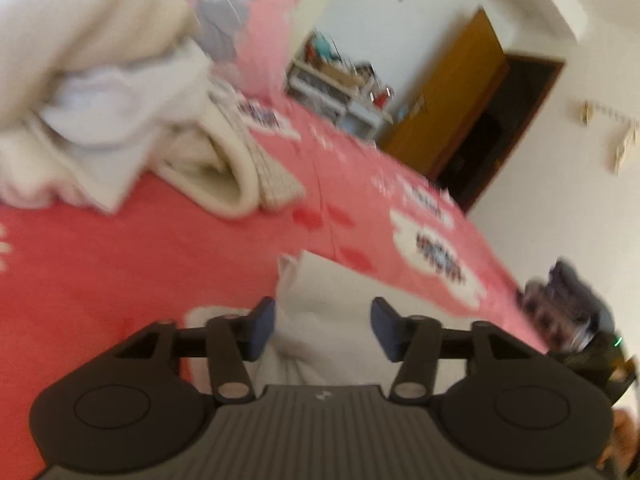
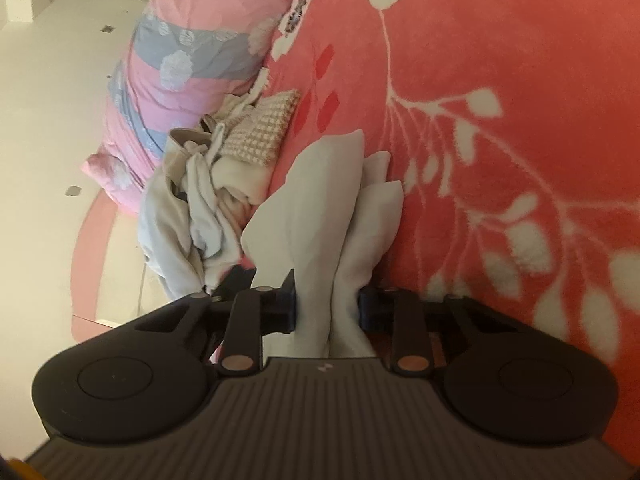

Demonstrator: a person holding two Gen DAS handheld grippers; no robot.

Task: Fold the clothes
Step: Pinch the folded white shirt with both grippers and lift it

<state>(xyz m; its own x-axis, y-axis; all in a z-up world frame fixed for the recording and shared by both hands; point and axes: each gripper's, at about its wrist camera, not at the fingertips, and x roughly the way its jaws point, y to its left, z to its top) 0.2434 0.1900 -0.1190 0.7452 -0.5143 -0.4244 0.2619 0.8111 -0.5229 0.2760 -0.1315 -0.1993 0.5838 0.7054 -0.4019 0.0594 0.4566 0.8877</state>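
Now right gripper pinching white garment.

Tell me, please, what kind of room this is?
Most likely a bedroom: a red floral blanket covers a bed, a pink and grey pillow lies at one end, and a wooden door stands open nearby.

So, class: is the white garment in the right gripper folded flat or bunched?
Bunched: the white garment hangs in loose pleats, pinched by the right gripper.
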